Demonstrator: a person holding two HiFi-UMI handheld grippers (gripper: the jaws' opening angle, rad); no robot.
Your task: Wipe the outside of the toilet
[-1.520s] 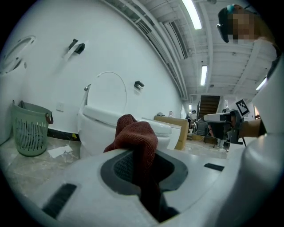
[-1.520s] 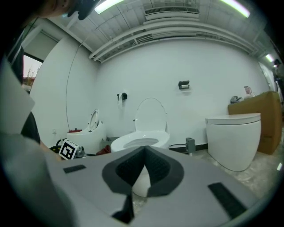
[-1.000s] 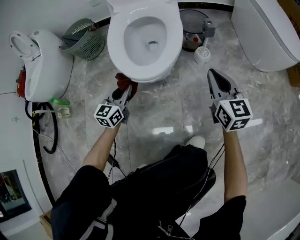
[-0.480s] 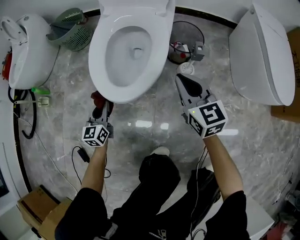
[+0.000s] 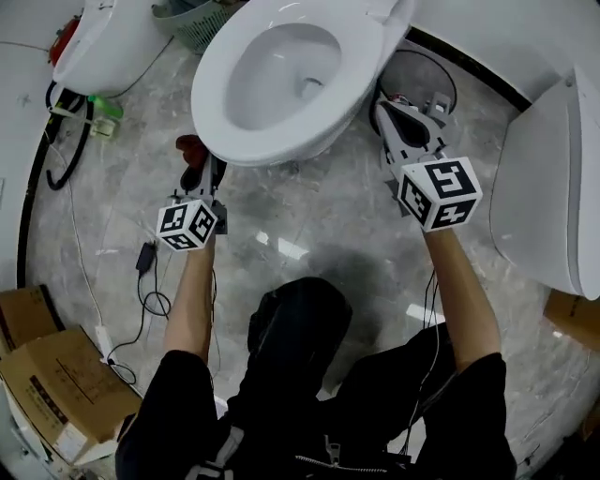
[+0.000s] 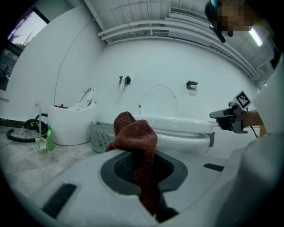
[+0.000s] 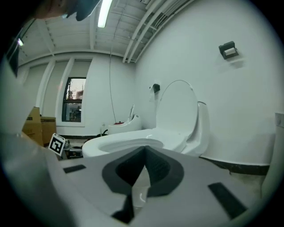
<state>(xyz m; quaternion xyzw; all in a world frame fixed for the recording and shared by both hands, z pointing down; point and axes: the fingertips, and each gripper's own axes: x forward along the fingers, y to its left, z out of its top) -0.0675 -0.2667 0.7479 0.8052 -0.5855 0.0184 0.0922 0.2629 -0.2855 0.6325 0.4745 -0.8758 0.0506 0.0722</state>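
The jaws of our left gripper (image 5: 201,174) are clamped on a dark red cloth (image 6: 135,146). The cloth bunches up above the jaws and a fold hangs down between them. The jaws of our right gripper (image 5: 388,116) are pressed together with nothing between them.

We are looking down from head height at a white toilet (image 5: 367,67) with its seat and lid raised. It stands on a grey marbled floor (image 5: 319,216). Our left gripper reaches in low under the front left of the bowl. The cloth sits just beside the bowl's outer wall, below the rim, but we cannot tell whether it is touching. Carrying the cloth bunched at the tips puts a thick pad forward to rub against the porcelain.

Our right gripper hangs near the bowl's right side. It carries nothing and seems held clear of the wiping side.

We judge the outside wipe is at its start or early on.

A plastic basket (image 5: 192,26) stands beyond the bowl. A second white toilet (image 5: 544,187) is at the right, and cardboard boxes (image 5: 47,375) are at the lower left.
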